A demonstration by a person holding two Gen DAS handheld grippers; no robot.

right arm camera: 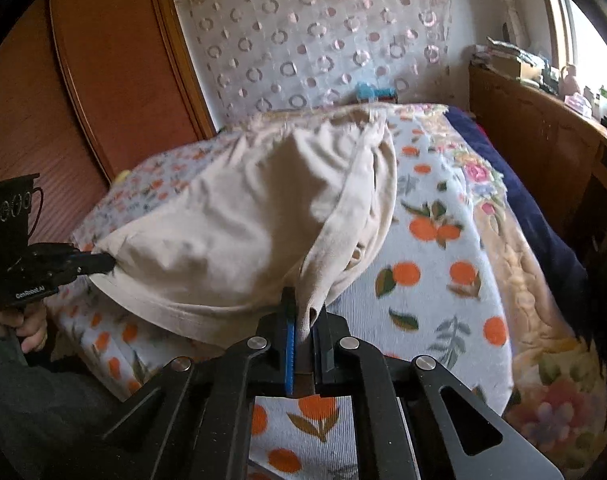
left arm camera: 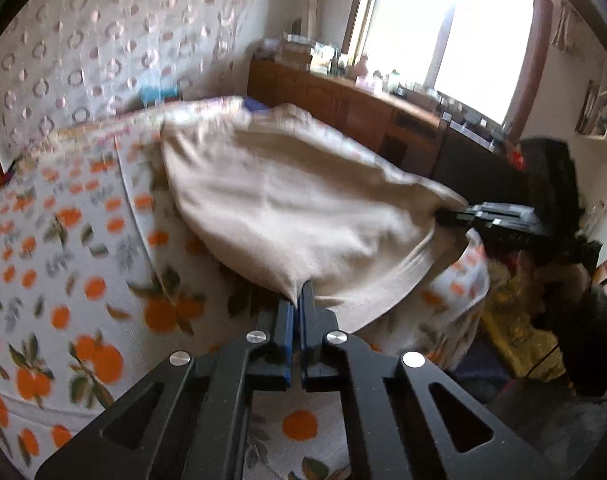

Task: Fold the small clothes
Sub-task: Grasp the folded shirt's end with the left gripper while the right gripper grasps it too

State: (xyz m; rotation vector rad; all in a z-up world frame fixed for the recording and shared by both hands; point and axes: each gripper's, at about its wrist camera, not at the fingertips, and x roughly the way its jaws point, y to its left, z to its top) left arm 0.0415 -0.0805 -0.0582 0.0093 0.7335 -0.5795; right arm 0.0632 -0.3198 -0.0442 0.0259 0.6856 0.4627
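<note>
Right now the beige garment (left arm camera: 287, 200) hangs stretched between my two tongs, its near edge lifted off the orange-print blanket (left arm camera: 63, 264) while its far end still drapes on the bed. I judge it is held this way so the cloth spreads flat and I can carry the near edge over for a fold.

My left gripper (left arm camera: 299, 300) has its jaws pinched tight on one corner of the fabric, the blue pads almost meeting with just the cloth tip between them. My right gripper (right arm camera: 303, 320) is likewise clamped on the other corner; a bunched fold of fabric runs down between its pads. Each tong also shows in the other's camera, off to the side, biting the cloth edge.

The two corners are well apart, so the hem between them sags only a little, which should keep the fold line straight.

Further out, a person's hand (right arm camera: 27, 324) grips the left tool's handle, and that tool's body carries small white lettering that seems to read "GenRobot.AI" (right arm camera: 29, 291). Beyond the bed stand a wooden wardrobe (right arm camera: 103, 68) and a patterned curtain (right arm camera: 323, 40); I read no other writing.
</note>
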